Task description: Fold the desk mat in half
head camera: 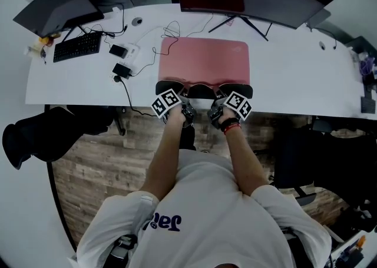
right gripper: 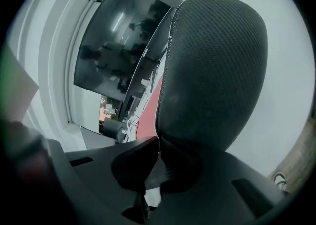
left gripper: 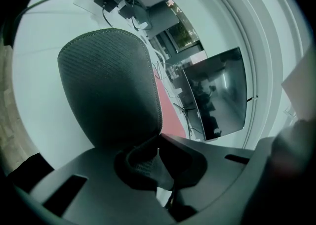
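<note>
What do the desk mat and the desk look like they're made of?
Desk mat: likely faux leather or a similar soft sheet. It has a smooth pink top and a dark, finely dimpled underside with a stitched edge, and its lifted near edge bends softly. Desk: smooth white matte top, probably laminate, though the look leaves that open.

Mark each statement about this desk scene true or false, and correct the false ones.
1. The left gripper and right gripper are both shut on the desk mat. True.
2. The mat's top side is blue. False: it is pink.
3. The keyboard lies at the desk's right end. False: it is at the left.
4. The mat's lifted near edge shows a dark underside. True.
5. The mat is already folded in half. False: most of it lies flat on the desk.
</note>
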`<state>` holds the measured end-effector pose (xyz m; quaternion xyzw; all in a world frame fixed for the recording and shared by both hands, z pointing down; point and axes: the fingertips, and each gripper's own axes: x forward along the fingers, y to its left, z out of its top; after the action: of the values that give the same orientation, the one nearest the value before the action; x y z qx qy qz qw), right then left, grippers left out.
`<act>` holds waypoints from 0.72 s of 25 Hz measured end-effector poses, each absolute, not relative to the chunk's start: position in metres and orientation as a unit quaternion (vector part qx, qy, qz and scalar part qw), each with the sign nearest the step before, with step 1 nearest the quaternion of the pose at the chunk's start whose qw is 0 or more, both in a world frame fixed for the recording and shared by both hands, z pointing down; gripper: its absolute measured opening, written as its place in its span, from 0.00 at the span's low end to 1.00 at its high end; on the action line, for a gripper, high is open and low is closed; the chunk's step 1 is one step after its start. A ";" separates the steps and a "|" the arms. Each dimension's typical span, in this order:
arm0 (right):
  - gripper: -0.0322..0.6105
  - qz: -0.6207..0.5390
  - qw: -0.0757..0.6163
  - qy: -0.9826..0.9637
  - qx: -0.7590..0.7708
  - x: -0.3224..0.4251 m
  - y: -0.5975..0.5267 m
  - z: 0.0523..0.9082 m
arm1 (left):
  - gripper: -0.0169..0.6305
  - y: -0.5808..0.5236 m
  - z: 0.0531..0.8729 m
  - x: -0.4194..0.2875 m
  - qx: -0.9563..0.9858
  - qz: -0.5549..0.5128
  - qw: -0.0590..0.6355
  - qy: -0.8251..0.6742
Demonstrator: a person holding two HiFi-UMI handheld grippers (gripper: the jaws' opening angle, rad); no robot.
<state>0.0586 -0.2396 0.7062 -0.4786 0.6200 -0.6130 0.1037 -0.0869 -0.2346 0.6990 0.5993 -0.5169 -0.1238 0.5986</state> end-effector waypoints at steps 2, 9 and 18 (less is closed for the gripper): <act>0.10 -0.615 0.103 0.618 -0.479 0.059 -0.243 0.708 | 0.07 -0.239 0.701 -0.087 0.599 -0.121 0.599 -0.517; 0.10 -0.619 0.098 0.609 -0.487 0.058 -0.256 0.713 | 0.07 -0.252 0.704 -0.087 0.598 -0.114 0.605 -0.514; 0.10 -0.625 0.098 0.594 -0.497 0.058 -0.274 0.713 | 0.07 -0.273 0.704 -0.087 0.595 -0.103 0.614 -0.507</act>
<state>0.0582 -0.2739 0.7126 -0.4974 0.5940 -0.6246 0.0984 -0.0874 -0.2732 0.7036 0.5955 -0.5073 -0.1031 0.6143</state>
